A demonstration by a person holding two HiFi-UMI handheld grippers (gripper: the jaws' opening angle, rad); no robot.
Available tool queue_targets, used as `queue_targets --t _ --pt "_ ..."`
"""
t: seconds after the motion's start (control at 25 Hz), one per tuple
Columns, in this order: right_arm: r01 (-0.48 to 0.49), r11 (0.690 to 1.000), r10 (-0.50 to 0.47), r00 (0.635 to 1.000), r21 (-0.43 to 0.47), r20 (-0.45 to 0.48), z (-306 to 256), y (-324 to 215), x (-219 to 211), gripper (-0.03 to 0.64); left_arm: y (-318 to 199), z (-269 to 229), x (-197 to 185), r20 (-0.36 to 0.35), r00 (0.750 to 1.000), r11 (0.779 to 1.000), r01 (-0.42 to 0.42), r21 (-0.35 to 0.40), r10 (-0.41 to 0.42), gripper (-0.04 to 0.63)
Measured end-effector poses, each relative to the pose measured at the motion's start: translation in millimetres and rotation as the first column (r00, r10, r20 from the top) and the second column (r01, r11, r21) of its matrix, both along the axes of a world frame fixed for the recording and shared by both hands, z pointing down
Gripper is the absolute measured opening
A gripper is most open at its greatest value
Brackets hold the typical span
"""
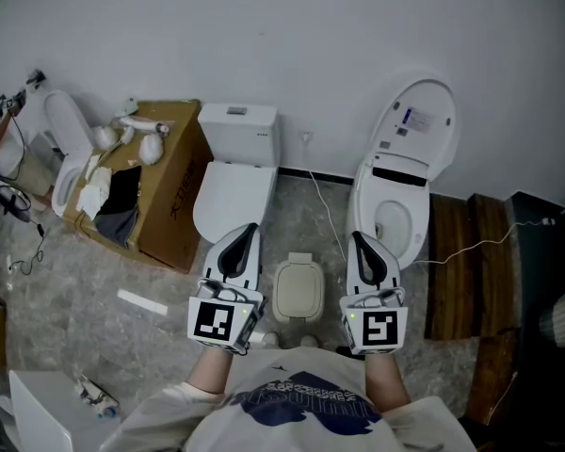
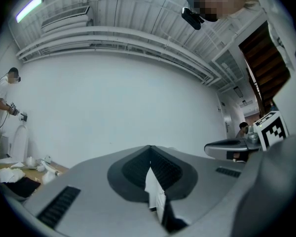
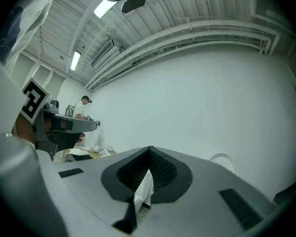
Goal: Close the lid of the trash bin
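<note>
A small beige trash bin (image 1: 297,292) stands on the stone floor between my two grippers, and its lid looks flat down on it in the head view. My left gripper (image 1: 248,227) is held above the floor to the bin's left, pointing level at the wall, jaws shut with nothing in them. To the bin's right, my right gripper (image 1: 355,236) points the same way, also shut and empty. In the left gripper view the shut jaws (image 2: 149,151) face a bare white wall. The right gripper view shows its shut jaws (image 3: 149,151) the same. Neither gripper view shows the bin.
A white toilet with its lid down (image 1: 228,201) stands behind the bin. A second toilet with a raised lid (image 1: 410,139) is at the right. A cardboard box (image 1: 160,186) of clutter sits left, wooden planks (image 1: 471,262) right. A white cable (image 1: 325,210) crosses the floor.
</note>
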State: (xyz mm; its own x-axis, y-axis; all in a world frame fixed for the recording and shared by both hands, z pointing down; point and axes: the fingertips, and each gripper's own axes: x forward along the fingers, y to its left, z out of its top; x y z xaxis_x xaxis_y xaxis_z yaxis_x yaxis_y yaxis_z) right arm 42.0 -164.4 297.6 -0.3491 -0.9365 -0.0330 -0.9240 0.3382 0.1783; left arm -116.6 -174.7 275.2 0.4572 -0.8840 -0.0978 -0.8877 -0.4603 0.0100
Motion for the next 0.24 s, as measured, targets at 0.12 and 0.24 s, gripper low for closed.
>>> queue_targets --t 0.12,0.24 --pt "-0.002 1.0 0.002 1.0 0.01 0.008 -2.7 0.0 1.0 0.005 0.4 0.8 1.2 0.005 1.0 1.0 -0.002 0.002 0.002 -0.003" --pt "0.001 1.0 -0.001 1.0 0.004 -0.002 -1.3 -0.1 2.2 0.005 0.9 1.9 2.5 0.005 1.0 1.0 -0.006 0.0 0.006 -0.002"
